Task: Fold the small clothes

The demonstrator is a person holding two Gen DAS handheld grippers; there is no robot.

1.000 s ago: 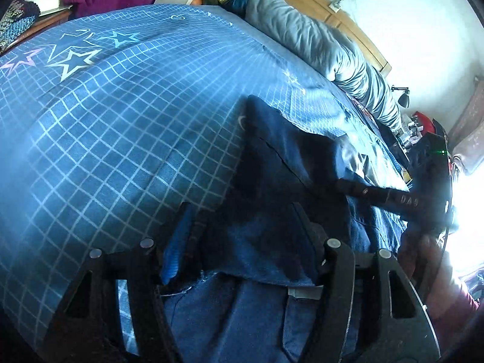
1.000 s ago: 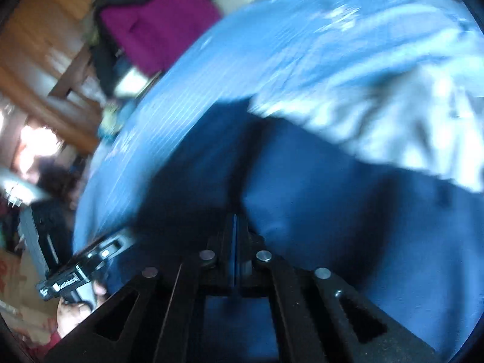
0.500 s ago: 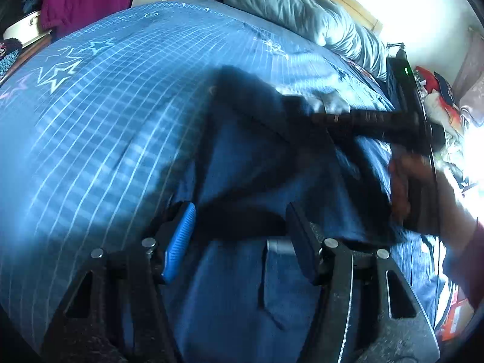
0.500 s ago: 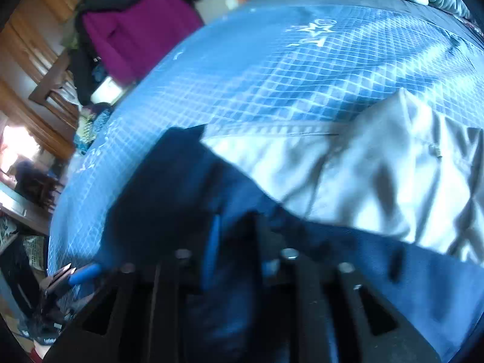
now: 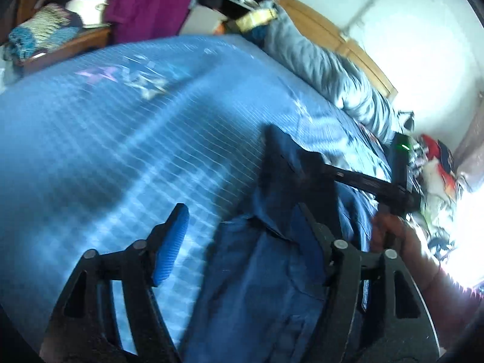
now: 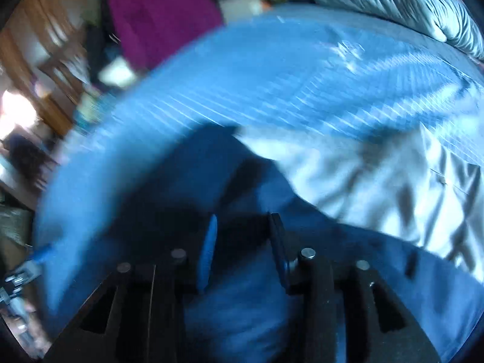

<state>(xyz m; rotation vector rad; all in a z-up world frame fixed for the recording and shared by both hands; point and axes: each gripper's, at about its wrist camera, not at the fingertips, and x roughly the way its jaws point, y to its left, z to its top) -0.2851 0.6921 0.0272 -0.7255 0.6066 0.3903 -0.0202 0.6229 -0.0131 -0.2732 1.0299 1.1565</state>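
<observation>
dark blue garment [image 5: 266, 275] lies on the blue checked bedspread [image 5: 106, 157], near its edge | left gripper [image 5: 242, 227] jaws opening, released, above garment's edge | right gripper [image 6: 242, 236] jaws opening, nothing clamped, over garment's dark fold

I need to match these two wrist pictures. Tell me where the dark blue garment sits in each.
Left wrist: the dark blue garment fills the lower centre and right, running up from the left tool.
Right wrist: it spreads across the bottom, under the right tool, below a pale grey garment.
Shared landmark: the magenta cloth beyond the bed.
</observation>
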